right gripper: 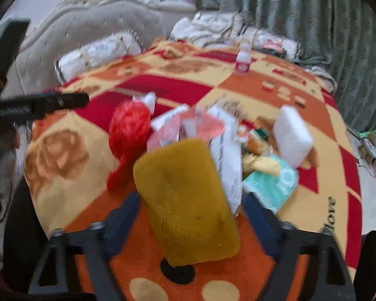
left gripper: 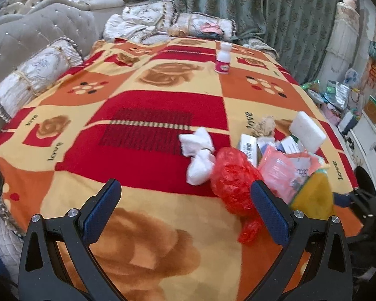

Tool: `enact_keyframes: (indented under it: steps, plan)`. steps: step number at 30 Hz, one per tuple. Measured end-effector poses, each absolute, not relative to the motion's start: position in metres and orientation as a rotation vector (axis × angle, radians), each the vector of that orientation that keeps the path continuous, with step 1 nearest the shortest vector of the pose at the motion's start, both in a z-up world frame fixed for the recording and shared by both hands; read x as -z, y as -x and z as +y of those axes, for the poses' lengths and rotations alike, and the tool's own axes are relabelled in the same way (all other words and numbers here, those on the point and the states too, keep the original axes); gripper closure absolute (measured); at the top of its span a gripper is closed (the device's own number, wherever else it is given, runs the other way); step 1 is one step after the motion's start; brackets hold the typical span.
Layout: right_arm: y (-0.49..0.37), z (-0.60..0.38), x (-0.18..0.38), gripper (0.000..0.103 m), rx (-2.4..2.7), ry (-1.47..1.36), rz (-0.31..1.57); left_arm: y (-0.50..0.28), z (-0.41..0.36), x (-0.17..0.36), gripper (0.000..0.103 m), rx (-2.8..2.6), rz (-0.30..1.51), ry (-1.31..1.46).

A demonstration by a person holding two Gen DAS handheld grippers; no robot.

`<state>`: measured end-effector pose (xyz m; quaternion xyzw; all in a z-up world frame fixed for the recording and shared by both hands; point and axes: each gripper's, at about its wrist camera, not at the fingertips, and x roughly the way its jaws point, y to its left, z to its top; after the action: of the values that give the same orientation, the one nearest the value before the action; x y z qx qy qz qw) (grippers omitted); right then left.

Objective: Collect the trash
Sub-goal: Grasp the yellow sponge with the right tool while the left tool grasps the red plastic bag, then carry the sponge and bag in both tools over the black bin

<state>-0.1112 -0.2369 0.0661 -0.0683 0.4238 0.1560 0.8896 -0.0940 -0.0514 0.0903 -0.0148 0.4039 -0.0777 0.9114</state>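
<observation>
The trash lies heaped on the bed (left gripper: 137, 105), toward its right side. The right gripper (right gripper: 191, 202) is nearer: its jaws stand open on either side of the yellow sponge (right gripper: 185, 200), which sits straight ahead between them, long axis running roughly away from the camera and tilted a little leftward. The view is blurred, so whether the pads touch it cannot be told. The left gripper (left gripper: 186, 195) hangs open over bare blanket, holding nothing; the red bag (left gripper: 231, 175) lies just beside its right finger, the white wad (left gripper: 199, 155) beyond. A bottle (left gripper: 223, 59) stands well apart, far back.
</observation>
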Motion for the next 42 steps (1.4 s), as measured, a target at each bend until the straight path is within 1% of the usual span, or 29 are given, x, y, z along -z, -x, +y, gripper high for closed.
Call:
enact_keyframes:
  steps: [3,5,6,7,8,9,10,11,12,13,14,15,16,24,30,33,38,39,41,42]
  plan:
    - [0.109,-0.245,-0.060,0.041,-0.334,0.096,0.893,0.088,-0.065,-0.085,0.001,0.190,0.848,0.029]
    - [0.110,-0.253,-0.065,0.043,-0.344,0.065,0.892,0.083,-0.077,-0.080,0.003,0.217,0.864,0.023]
    - [0.113,-0.258,-0.070,0.043,-0.351,0.053,0.887,0.081,-0.082,-0.077,0.009,0.233,0.869,0.022]
    - [0.116,-0.262,-0.075,0.043,-0.352,0.052,0.879,0.078,-0.087,-0.075,0.019,0.248,0.878,0.018]
    - [0.121,-0.265,-0.080,0.043,-0.347,0.056,0.867,0.076,-0.092,-0.072,0.026,0.263,0.893,0.015]
    - [0.125,-0.270,-0.086,0.043,-0.340,0.055,0.855,0.074,-0.097,-0.068,0.039,0.280,0.915,0.012]
    - [0.127,-0.275,-0.089,0.043,-0.336,0.045,0.850,0.070,-0.101,-0.064,0.050,0.297,0.940,0.015]
    - [0.130,-0.281,-0.093,0.043,-0.333,0.028,0.846,0.068,-0.104,-0.059,0.055,0.315,0.964,0.025]
    - [0.131,-0.287,-0.095,0.043,-0.330,0.008,0.843,0.068,-0.106,-0.057,0.066,0.325,0.977,0.033]
    - [0.133,-0.295,-0.097,0.043,-0.324,-0.010,0.840,0.068,-0.107,-0.056,0.073,0.335,0.986,0.042]
    - [0.133,-0.300,-0.098,0.043,-0.313,-0.017,0.839,0.069,-0.108,-0.058,0.076,0.337,0.985,0.043]
    - [0.134,-0.306,-0.098,0.043,-0.297,-0.022,0.839,0.072,-0.109,-0.062,0.085,0.331,0.977,0.033]
    - [0.134,-0.310,-0.098,0.043,-0.288,-0.028,0.839,0.075,-0.109,-0.068,0.088,0.329,0.968,0.016]
    - [0.140,-0.343,-0.097,0.043,-0.239,-0.093,0.832,0.092,-0.103,-0.117,0.091,0.406,0.918,0.021]
    - [0.145,-0.366,-0.101,0.043,-0.204,-0.134,0.809,0.099,-0.131,-0.146,0.091,0.480,0.868,0.001]
    - [0.148,-0.379,-0.101,0.043,-0.186,-0.161,0.812,0.096,-0.140,-0.147,0.091,0.461,0.866,-0.024]
    - [0.154,-0.389,-0.098,0.043,-0.186,-0.185,0.811,0.089,-0.123,-0.122,0.090,0.374,0.936,0.027]
    - [0.154,-0.390,-0.096,0.043,-0.189,-0.191,0.816,0.088,-0.118,-0.114,0.088,0.359,0.953,0.031]
    - [0.154,-0.390,-0.091,0.043,-0.194,-0.201,0.828,0.088,-0.114,-0.101,0.073,0.337,0.969,0.033]
    - [0.152,-0.390,-0.089,0.043,-0.197,-0.206,0.834,0.087,-0.112,-0.093,0.057,0.327,0.974,0.042]
